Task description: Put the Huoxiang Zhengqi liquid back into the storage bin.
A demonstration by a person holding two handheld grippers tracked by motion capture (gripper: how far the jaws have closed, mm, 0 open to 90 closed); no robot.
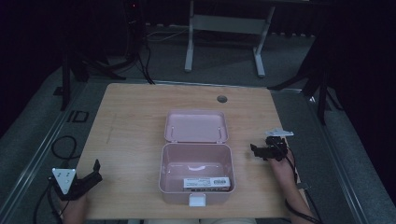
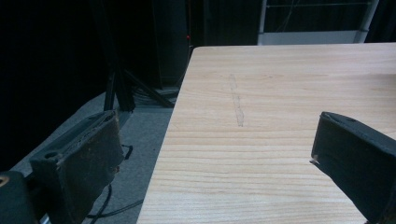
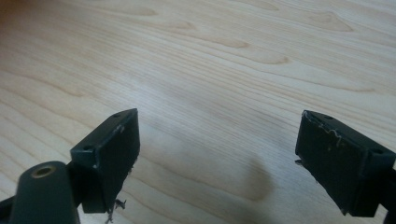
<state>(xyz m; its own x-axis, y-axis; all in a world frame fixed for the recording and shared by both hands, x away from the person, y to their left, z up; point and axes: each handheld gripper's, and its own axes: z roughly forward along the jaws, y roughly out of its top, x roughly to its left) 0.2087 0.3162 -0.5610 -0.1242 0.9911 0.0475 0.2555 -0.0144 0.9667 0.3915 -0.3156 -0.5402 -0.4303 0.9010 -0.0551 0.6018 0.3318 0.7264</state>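
A rounded pink plastic box sits open mid-table, its lid flat behind it. Left of the box, the left gripper gapes empty; right of it, the right gripper is spread over grained wood.

The high view looks from above the near side forward and down on the whole wooden table and the floor behind it. The left gripper view rides low at the near left corner and faces far, along the table's left edge. The right gripper view is very near the tabletop, tilted down on it. All three views share this wooden surface.
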